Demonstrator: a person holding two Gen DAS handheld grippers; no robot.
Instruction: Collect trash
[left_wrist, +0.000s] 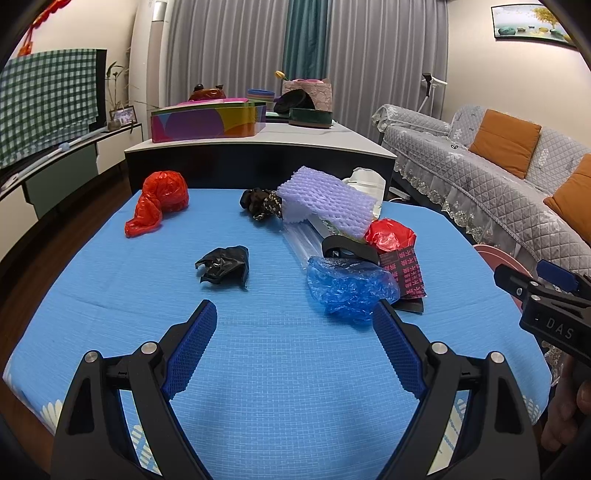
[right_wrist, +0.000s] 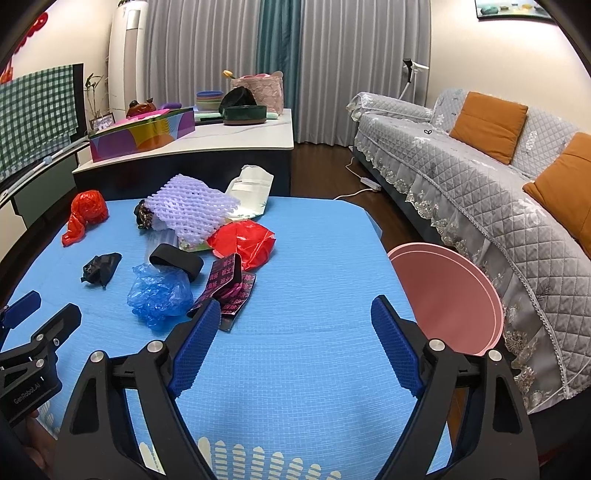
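Grippers: left gripper (left_wrist: 294, 314) and right gripper (right_wrist: 294, 312) are held wide apart, nothing held.
Next grasp: blue bag (left_wrist: 351, 286), at one o'clock (crumpled, soft), is best pinched at its bunched middle.

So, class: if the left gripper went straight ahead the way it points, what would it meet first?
Probably the crumpled black bag, slightly left of the left gripper line; depth is hard to judge.
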